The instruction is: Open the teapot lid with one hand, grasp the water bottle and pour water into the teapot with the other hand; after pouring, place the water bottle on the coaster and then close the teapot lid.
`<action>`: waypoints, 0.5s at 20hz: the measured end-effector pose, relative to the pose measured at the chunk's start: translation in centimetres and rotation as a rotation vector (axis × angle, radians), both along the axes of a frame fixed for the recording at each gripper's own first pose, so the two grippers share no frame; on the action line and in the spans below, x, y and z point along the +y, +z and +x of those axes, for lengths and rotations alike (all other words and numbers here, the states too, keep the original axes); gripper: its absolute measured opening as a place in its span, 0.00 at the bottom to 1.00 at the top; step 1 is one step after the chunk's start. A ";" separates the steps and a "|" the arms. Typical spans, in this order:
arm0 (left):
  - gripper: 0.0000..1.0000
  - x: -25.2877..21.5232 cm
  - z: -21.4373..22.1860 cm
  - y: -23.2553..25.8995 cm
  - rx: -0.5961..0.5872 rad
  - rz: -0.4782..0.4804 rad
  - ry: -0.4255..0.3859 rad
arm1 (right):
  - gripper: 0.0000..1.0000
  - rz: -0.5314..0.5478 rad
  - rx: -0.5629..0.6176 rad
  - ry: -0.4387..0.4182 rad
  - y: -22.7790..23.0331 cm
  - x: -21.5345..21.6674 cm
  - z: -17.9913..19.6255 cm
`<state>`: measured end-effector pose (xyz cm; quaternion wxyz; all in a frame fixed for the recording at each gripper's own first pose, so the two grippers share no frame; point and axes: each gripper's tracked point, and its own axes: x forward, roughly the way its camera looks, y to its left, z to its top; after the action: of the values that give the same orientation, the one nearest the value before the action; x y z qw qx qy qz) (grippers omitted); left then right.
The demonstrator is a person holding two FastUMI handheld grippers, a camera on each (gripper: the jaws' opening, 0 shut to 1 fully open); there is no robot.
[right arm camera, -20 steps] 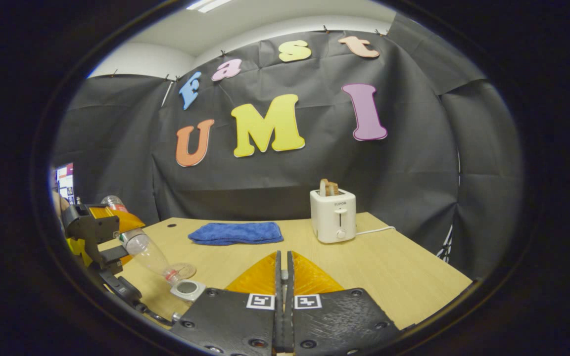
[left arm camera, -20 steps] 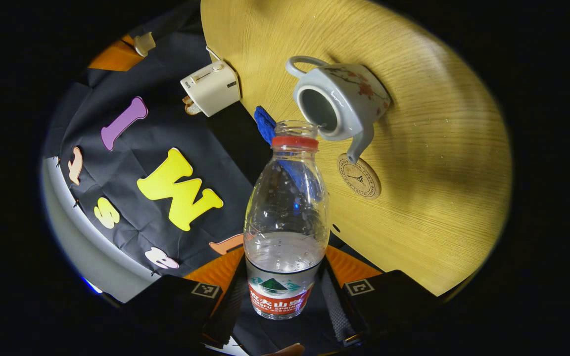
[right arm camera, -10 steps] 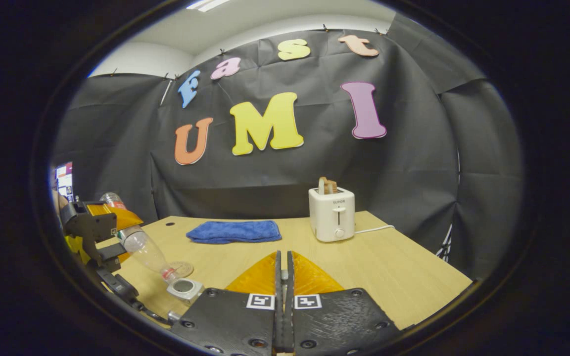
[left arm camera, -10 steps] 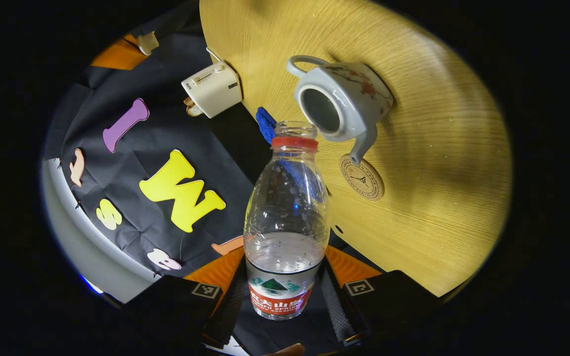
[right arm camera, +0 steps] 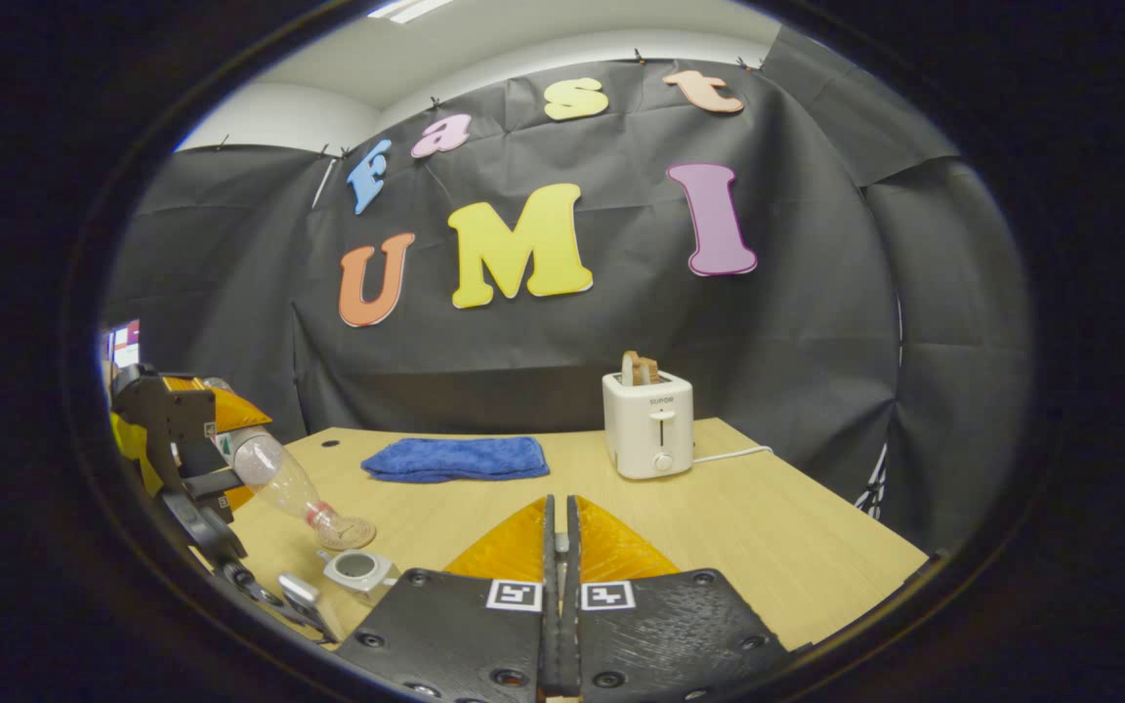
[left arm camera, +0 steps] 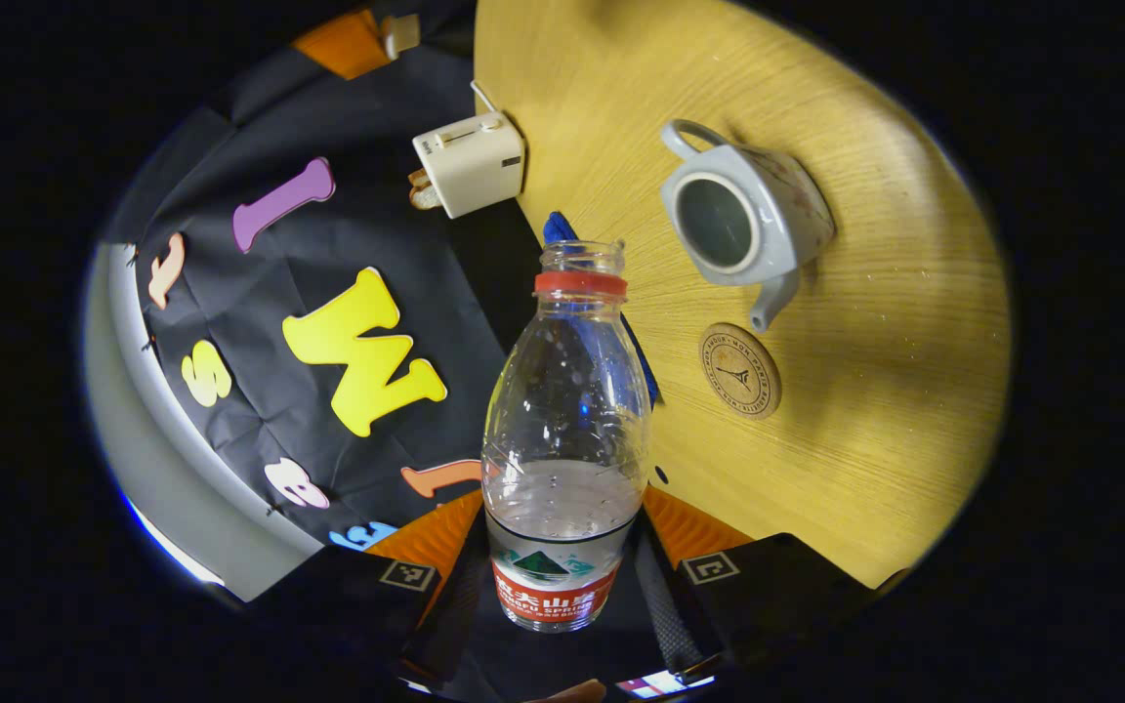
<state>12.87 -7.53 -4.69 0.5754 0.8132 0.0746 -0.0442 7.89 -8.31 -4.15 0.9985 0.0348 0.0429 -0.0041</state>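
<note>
My left gripper (left arm camera: 562, 524) is shut on a clear water bottle (left arm camera: 565, 430) with a red neck ring, no cap, and water low inside. Beyond its mouth, to the right, the pale teapot (left arm camera: 768, 210) stands open on the table, and the round coaster (left arm camera: 740, 371) lies by its spout. In the right gripper view the left gripper (right arm camera: 177, 430) holds the bottle (right arm camera: 274, 476) tilted, mouth down, above the coaster (right arm camera: 346, 532) and left of the teapot (right arm camera: 357, 566). My right gripper (right arm camera: 560, 508) is shut; a pale sliver of the teapot lid shows between its fingers, the rest is hidden.
A white toaster (right arm camera: 648, 434) with bread stands at the back of the wooden table (right arm camera: 777, 527), its cord running right. A folded blue cloth (right arm camera: 455, 457) lies to its left. The same toaster (left arm camera: 470, 161) and cloth (left arm camera: 559, 227) appear in the left gripper view.
The bottle has drawn back from the teapot's opening, up and to the left in the right gripper view, and its mouth no longer overlaps the pot. The right gripper has barely moved.
</note>
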 end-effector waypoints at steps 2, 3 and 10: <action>0.76 0.5 0.5 0.5 0.011 -0.135 0.014 | 0.00 0.000 -0.007 0.000 0.2 0.0 -0.1; 0.73 0.9 0.7 0.6 0.024 -0.208 0.023 | 0.00 0.000 -0.009 -0.001 0.3 -0.1 -0.1; 0.76 2.0 2.6 3.7 -0.039 -0.725 0.070 | 0.00 -0.003 -0.002 -0.007 0.0 -0.2 0.0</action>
<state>15.43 -5.55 -1.01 0.8290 0.5539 0.0707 -0.0324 7.94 -8.54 -4.18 0.9985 0.0336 0.0420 -0.0074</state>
